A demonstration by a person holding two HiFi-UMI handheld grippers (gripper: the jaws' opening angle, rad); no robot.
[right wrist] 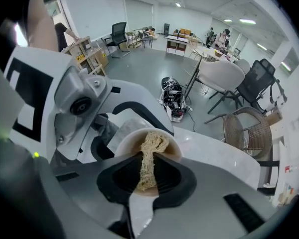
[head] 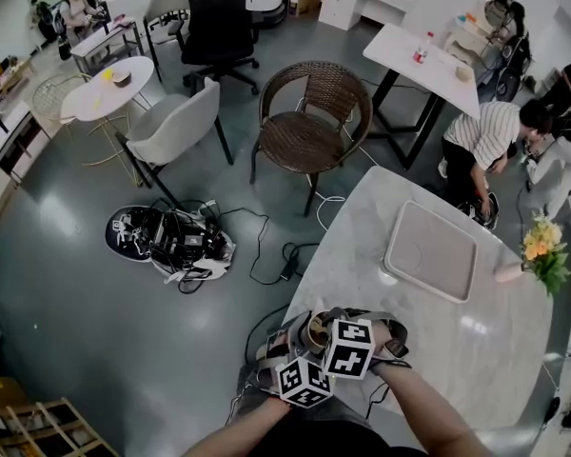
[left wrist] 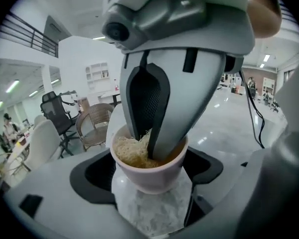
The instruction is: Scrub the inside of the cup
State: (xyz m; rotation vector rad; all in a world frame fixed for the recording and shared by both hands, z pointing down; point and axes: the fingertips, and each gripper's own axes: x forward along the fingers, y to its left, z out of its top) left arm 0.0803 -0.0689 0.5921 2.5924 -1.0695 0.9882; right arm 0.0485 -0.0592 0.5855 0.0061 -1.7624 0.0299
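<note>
Cup point(left wrist: 149, 176) stood upright on the marble worktop point(head: 400, 246), near its edge closest to the person. It sat right under both hands, at about 6 o'clock in the head view.

Left tongs point(left wrist: 148, 172) were released. The jaws were spread wide with the cup between them, one dark pad at the cup's 9 o'clock and the other at its 3 o'clock. A slim gap showed on each side, so neither pad pressed the wall.

Right tongs point(right wrist: 145, 169) came down steeply from 12 o'clock in the left gripper view, with the tips dipped inside the cup's mouth. Those jaws were clenched on a pale fibrous scrubber point(right wrist: 148, 148). A strand of it was pinched between the pads and the rest bunched against the cup's inner wall, towards 9 o'clock in the left gripper view. The brownish inside of the cup showed around it.

A pale tray point(head: 430, 250) lay on the worktop at about 1 o'clock from the cup, well apart. Yellow flowers point(head: 544, 246) were at the far right edge. A wicker chair point(head: 309, 122) stood on the floor at 12 o'clock, beyond the worktop.
</note>
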